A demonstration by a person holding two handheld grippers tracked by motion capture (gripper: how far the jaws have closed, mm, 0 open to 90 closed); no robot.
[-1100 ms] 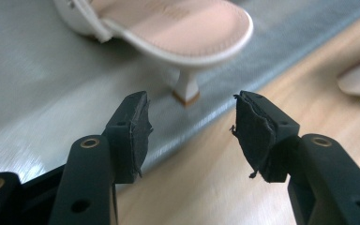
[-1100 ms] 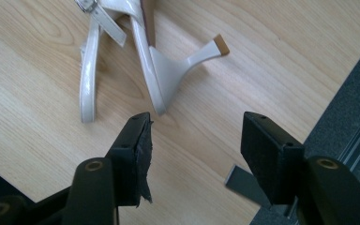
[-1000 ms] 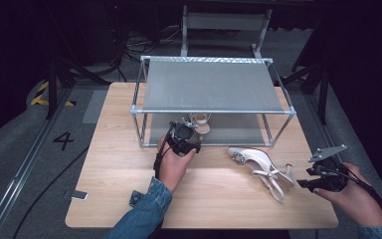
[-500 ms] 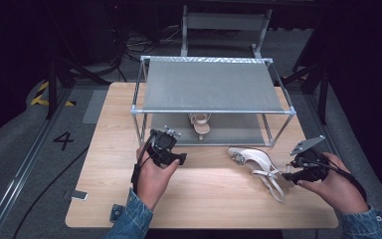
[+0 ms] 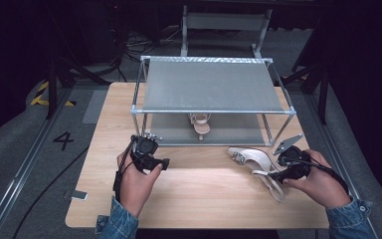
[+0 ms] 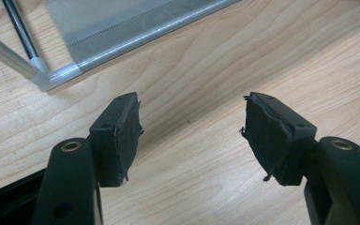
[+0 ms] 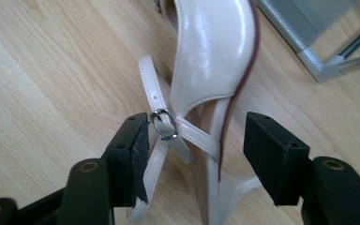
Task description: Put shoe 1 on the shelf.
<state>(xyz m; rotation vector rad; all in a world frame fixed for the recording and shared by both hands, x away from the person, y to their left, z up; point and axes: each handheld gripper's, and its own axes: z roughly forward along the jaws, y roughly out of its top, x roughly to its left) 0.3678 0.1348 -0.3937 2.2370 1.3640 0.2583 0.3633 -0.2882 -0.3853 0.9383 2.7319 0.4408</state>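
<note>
- Step in hand: shelving a pair of cream slingback heels. One slingback shoe [image 5: 200,125] already stands on the lower tier of the metal-framed shoe rack [image 5: 208,111], centre of the high view; the second slingback shoe [image 5: 256,163] lies on its side on the wooden table [image 5: 204,194], lower right of that view.
- Right gripper [image 7: 194,154]: its jaws have just been opening and straddle the heel end of the lying shoe without pressing it. In the right gripper view the strap buckle [image 7: 164,124] sits just beside the left pad, and the heel and sole edge pass between the jaws.
- Left gripper [image 6: 190,136]: its jaws have just been opening too, with nothing between them, over bare table near the rack's front corner joint [image 6: 51,77], upper left of the left gripper view.
- Next move, as judged: close on the firm heel or counter rather than the loose strap, lift, and carry the shoe to the lower tier beside its mate.
- Obstacles: the rack's front rail [image 5: 214,144] and right corner post [image 5: 267,128] lie between shoe and shelf; the low gap under the grey top tier limits entry height; the trailing strap may snag.
- Elsewhere: a small flat object [image 5: 78,194] lies at the table's lower left edge.
</note>
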